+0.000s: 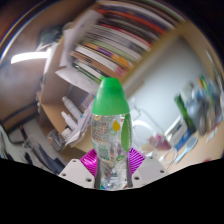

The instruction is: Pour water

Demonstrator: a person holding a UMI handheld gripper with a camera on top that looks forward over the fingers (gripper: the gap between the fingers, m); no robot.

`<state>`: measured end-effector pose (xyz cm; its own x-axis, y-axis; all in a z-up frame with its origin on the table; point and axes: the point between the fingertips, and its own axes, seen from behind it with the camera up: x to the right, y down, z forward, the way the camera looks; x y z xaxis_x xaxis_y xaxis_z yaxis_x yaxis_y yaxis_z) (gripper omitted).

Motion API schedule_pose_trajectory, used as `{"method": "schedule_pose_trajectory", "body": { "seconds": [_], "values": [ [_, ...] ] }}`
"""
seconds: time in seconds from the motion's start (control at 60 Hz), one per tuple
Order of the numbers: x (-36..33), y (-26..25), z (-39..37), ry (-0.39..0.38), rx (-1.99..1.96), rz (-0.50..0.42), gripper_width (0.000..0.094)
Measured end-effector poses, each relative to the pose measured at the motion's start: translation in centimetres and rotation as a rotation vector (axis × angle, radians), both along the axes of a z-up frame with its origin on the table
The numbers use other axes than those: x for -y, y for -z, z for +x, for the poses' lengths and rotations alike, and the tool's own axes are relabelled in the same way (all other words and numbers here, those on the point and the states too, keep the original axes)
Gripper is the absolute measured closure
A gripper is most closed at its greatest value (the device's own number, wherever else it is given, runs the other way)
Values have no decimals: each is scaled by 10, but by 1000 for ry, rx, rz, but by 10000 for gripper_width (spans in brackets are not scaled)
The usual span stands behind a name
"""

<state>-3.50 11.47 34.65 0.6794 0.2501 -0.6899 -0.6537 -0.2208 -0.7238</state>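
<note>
**Bottle in grip, tilted view: prepare to pour**

I read the gripper (111, 172) as clamped on the clear water bottle (110, 150); both purple pads (92, 160) press its sides. The bottle stands between the fingers, its green cap (110, 96) pointing away. The cap appears on, so I judge it must come off first. Bookshelves (110, 40) appear slanted, suggesting the gripper is rolled sideways. No receiving vessel is visible; I would tilt slowly

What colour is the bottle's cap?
Green cap on the clear bottle; gripper view.
</note>
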Motion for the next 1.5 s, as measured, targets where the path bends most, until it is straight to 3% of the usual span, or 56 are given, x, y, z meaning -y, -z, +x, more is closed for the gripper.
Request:
{"method": "schedule_pose_trajectory", "body": {
  "seconds": [0.067,0.15,0.217,0.3,0.467,0.717,0.783,0.983,1.083,1.15,1.2,1.35,1.5],
  "values": [
    [-3,-30,46,107,237,98,567],
    [-7,-33,105,255,486,145,567],
    [-9,-4,146,344,681,122,568],
    [-11,56,179,387,812,55,565],
    [-9,182,203,354,825,-76,567],
    [-5,274,223,369,759,-183,553],
    [-3,266,225,394,748,-123,567],
    [-4,268,224,388,752,-137,555],
    [-1,273,226,362,775,-210,432],
    [12,279,230,357,795,-297,240],
    [24,276,228,353,787,-312,88],
    [87,268,205,298,763,-378,86],
    [170,242,189,307,795,-419,93]
  ]
}}
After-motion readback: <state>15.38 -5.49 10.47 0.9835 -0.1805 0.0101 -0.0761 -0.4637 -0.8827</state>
